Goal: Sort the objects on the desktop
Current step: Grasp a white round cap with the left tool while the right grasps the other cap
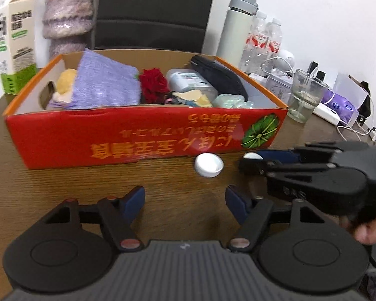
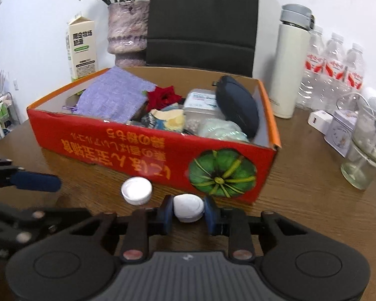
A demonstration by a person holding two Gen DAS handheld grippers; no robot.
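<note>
1. The red cardboard box (image 2: 148, 148) stands on the wooden surface (image 2: 300, 200), already crowded with a purple cloth (image 2: 112, 97), a dark case (image 2: 238, 105) and other odds and ends. Its near wall rises just behind both caps, so a lift that stays too low would likely knock a cap against the wall and drop it outside.
2. The right gripper (image 2: 188, 212) has its jaws closed on a small white cap (image 2: 188, 208), squeezed from the sides. The cap looks smooth and shallow, so I judge it could pop out if the hold sits off centre or the hand swings fast.
3. The left gripper (image 1: 185, 200) has its jaws apart with nothing between them, short of the second white cap (image 1: 209, 164), which lies on the surface just before the box. Closing from here would miss it or push it against the cardboard.
4. The two grippers work close together; crossing paths could jar the held cap loose.
</note>
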